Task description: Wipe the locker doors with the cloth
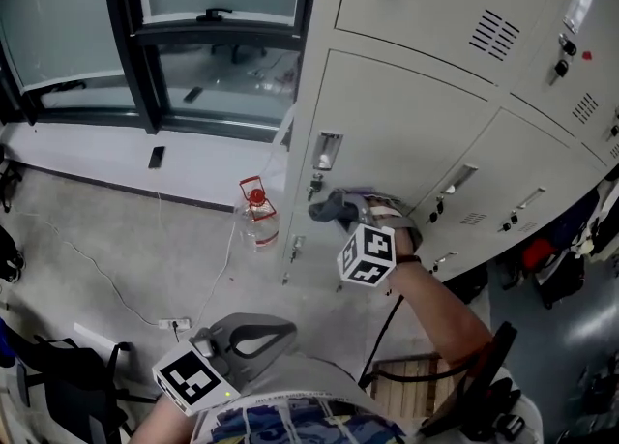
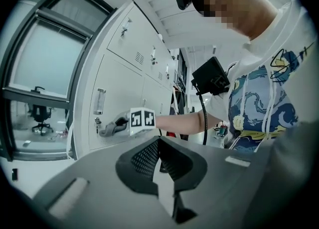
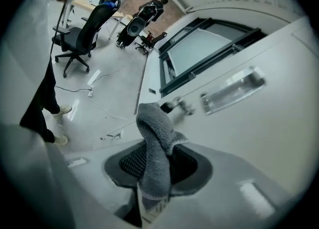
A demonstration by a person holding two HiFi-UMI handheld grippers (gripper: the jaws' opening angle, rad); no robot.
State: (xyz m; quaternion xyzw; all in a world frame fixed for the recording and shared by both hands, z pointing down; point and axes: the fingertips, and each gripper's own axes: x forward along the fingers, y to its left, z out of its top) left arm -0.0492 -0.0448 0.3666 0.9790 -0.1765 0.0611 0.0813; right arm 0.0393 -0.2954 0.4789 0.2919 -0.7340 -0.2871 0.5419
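The grey cloth is pinched tight between the jaws of the right hand-held gripper; its free end lies against a lower locker door, just beside the lock; the left hand-held gripper hangs low near the person's waist, jaws together on nothing.

A dark-framed window rises above the grey concrete floor, where a black office chair stands.
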